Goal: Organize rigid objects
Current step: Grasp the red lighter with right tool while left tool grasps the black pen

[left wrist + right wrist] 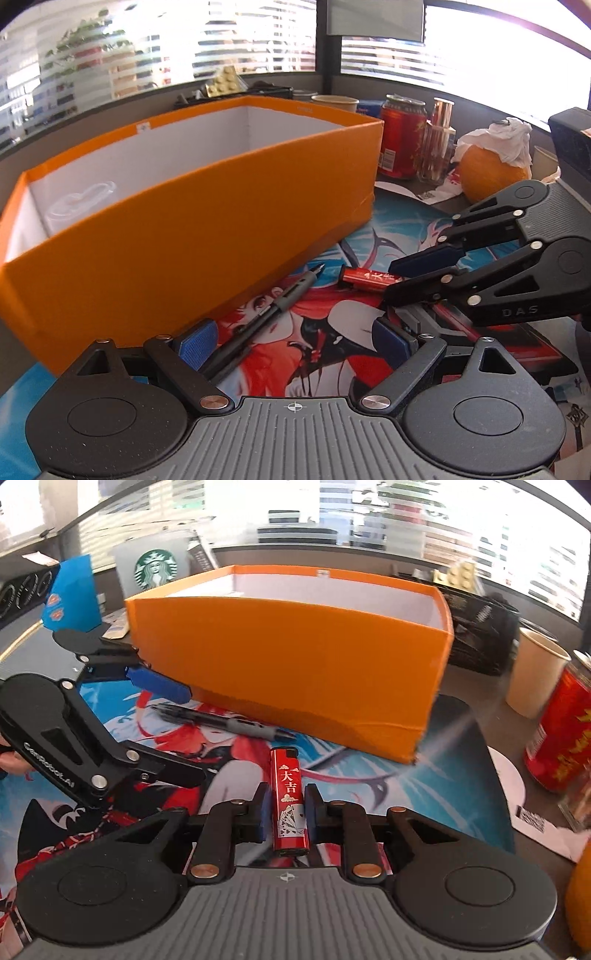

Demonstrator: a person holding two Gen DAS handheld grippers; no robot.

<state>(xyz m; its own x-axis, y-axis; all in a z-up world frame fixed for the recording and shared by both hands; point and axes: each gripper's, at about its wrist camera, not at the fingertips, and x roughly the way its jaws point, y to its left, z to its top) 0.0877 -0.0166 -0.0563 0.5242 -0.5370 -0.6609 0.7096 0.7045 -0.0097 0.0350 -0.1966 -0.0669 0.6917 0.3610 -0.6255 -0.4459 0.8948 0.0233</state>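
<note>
A red lighter [289,799] lies on the printed desk mat [388,786] between my right gripper's [286,805] blue pads, which stand close on both sides of it; it also shows in the left wrist view [365,278], with the right gripper [397,275] around its end. A black pen [264,321] lies along the orange box [184,236], between the fingers of my open left gripper [293,338]. The pen also shows in the right wrist view [225,722], with the left gripper [177,727] over it. A clear plastic item [79,206] sits inside the box.
A red can [400,136], a glass bottle [437,144] and an orange [493,177] with tissue on it stand right of the box. Paper cups [535,675], a Starbucks cup [153,566] and a blue carton [70,594] surround the box [295,657].
</note>
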